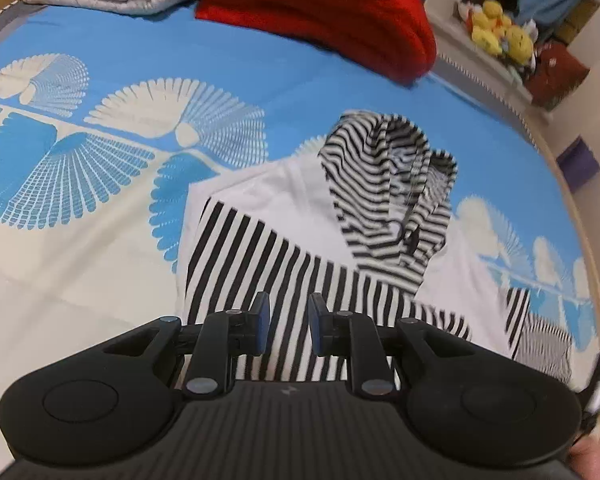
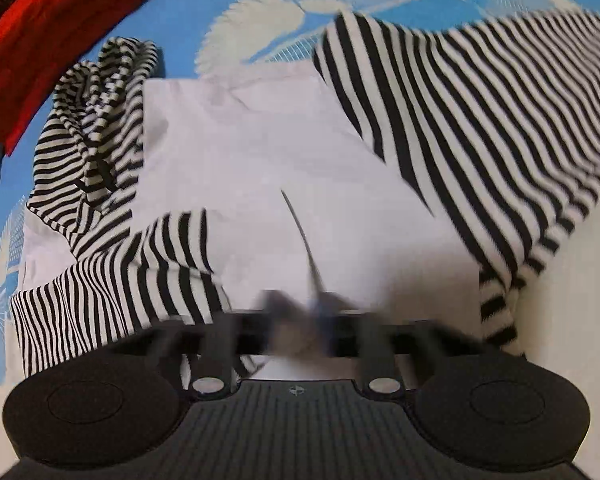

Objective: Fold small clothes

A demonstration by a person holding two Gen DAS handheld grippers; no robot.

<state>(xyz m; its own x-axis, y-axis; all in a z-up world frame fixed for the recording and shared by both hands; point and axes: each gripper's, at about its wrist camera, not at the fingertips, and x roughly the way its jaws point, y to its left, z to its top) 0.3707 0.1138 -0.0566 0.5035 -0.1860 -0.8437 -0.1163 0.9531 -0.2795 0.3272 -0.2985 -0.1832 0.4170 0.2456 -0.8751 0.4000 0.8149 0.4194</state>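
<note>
L gripper (image 1: pixel 288 326) hovers over striped hoodie (image 1: pixel 284 248), jaws slightly apart w/ nothing between; R gripper (image 2: pixel 300 312) blurred, grip unclear.

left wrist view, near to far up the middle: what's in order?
Left gripper with a small gap between its blue pads, black-and-white striped hooded garment, blue bedsheet with white fan print, red folded blanket.

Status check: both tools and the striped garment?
Left tool open, empty, above black-and-white striped hooded garment. Right tool blurred, reads shut. Red blanket well clear.
</note>
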